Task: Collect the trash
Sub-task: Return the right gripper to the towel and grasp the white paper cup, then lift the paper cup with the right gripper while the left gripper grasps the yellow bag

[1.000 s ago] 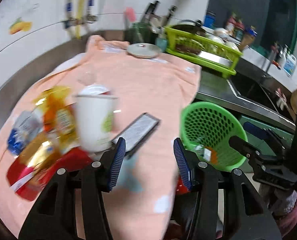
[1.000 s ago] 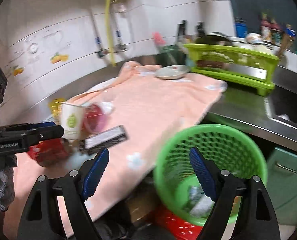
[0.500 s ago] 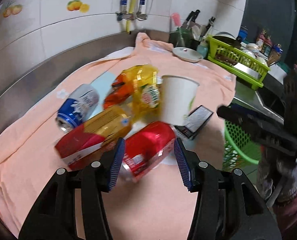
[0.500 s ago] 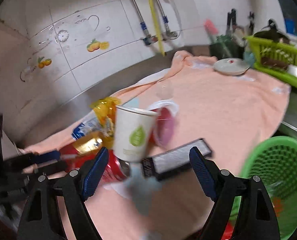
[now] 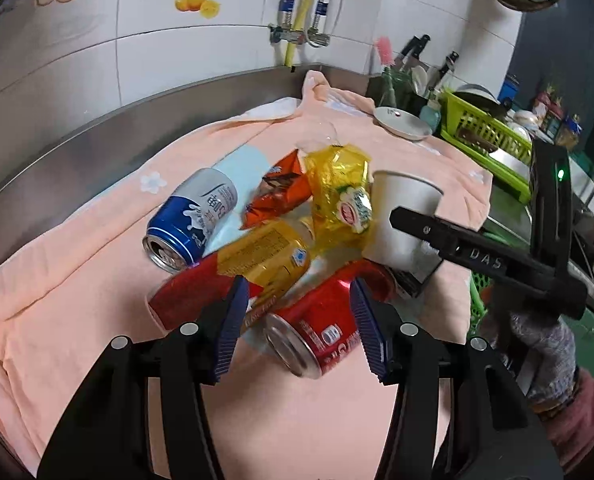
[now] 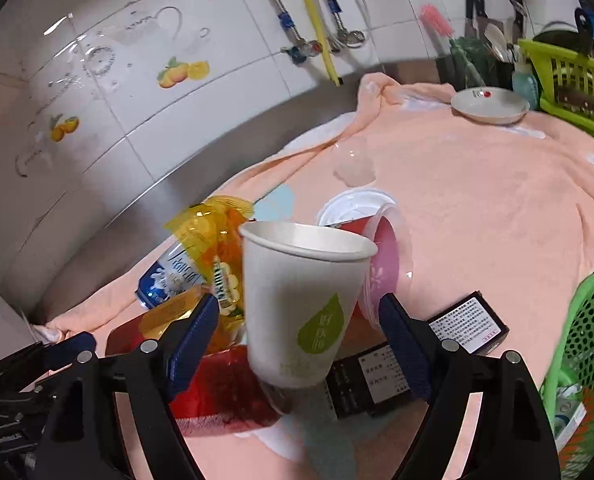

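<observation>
A pile of trash lies on the peach towel [image 5: 97, 280]. My left gripper [image 5: 297, 326] is open, its blue pads either side of a red can [image 5: 325, 320] lying on its side. Beside it lie a yellow-red can [image 5: 257, 268], a blue-white can [image 5: 193, 220], an orange wrapper [image 5: 281, 192] and a yellow wrapper [image 5: 341, 188]. My right gripper [image 6: 299, 344] is open around an upright white paper cup [image 6: 301, 304], which also shows in the left wrist view [image 5: 401, 216]. A pink cup [image 6: 381, 268] and a black box [image 6: 417, 360] lie behind it.
A green perforated basket [image 6: 581, 340] stands off the counter's edge at the right. A white plate [image 6: 489, 106], a green dish rack [image 6: 569, 76] and a utensil holder [image 6: 473, 60] stand at the back. Tiled wall and steel backsplash run along the left.
Both grippers have swung left from the green basket toward the trash pile. The left now straddles the red can; the right has closed in on the paper cup.
</observation>
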A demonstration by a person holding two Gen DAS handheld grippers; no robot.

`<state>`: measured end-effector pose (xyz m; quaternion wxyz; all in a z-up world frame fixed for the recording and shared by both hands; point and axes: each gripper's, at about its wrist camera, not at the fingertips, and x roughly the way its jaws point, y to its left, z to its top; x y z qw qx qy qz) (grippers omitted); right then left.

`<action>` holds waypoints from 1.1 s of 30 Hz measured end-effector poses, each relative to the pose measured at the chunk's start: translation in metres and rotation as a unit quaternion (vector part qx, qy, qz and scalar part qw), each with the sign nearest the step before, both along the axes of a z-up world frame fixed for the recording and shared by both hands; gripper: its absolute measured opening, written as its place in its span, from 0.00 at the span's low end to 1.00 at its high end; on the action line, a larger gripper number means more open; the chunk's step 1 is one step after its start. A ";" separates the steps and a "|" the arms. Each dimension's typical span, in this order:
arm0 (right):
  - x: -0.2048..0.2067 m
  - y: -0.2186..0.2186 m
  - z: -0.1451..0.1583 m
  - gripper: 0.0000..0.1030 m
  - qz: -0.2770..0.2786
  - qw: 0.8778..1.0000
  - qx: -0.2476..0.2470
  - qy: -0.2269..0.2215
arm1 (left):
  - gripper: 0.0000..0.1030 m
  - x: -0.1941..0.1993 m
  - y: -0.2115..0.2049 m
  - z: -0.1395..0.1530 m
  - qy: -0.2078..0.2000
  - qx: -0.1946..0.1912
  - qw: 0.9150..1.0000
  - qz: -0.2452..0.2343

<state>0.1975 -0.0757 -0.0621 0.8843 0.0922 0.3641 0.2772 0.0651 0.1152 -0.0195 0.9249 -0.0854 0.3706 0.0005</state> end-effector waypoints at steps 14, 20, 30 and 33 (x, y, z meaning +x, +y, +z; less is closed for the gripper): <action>0.010 0.001 -0.010 0.64 -0.018 1.000 0.014 0.012 | 0.51 0.048 0.012 0.001 0.011 -0.033 0.999 0.015; -0.001 -0.004 -0.005 0.60 -0.006 1.000 0.012 -0.011 | 0.52 0.066 0.003 -0.007 0.022 -0.052 0.998 0.006; -0.017 -0.033 0.002 0.59 -0.002 0.999 0.039 -0.018 | 0.58 0.090 -0.019 -0.018 0.038 -0.038 0.998 -0.013; -0.022 -0.044 0.005 0.60 -0.009 0.999 0.046 -0.021 | 0.58 0.095 -0.026 -0.019 0.039 -0.033 0.998 -0.022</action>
